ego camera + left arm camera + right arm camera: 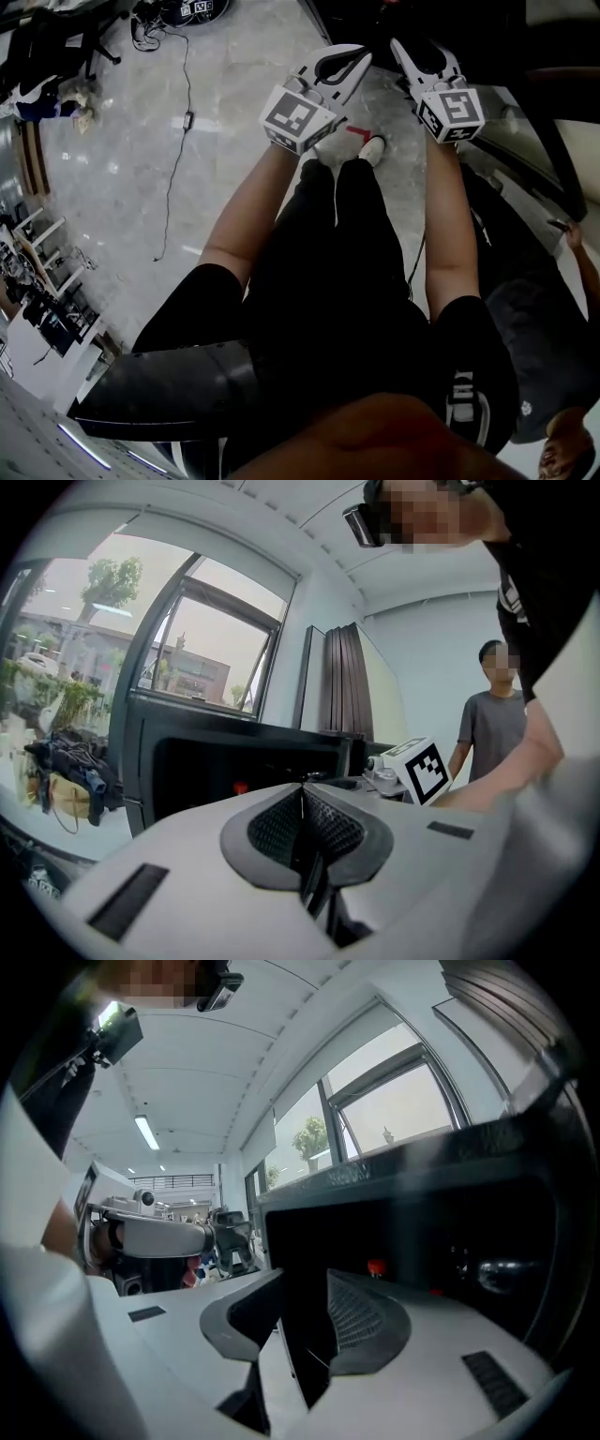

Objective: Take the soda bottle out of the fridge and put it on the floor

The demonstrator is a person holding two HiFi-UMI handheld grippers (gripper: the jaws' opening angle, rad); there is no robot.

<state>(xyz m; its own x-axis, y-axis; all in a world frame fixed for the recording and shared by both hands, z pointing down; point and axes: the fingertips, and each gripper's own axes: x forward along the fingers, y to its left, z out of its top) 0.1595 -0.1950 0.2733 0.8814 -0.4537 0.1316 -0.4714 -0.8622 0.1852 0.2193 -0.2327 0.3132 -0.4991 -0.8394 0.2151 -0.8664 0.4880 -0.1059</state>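
Ahead, approach to the black fridge (394, 1185). Left gripper (302, 791): jaws closed together, empty. Right gripper (305, 1277): jaws parted, nothing between them, aimed at the dark fridge front. The soda bottle is not clearly visible; a small red spot (375, 1267) far inside may be its cap. Advisable: open the right jaws wider before entry, come in level, clamp the bottle's body rather than its cap, and keep it upright toward the marble floor (141, 150).
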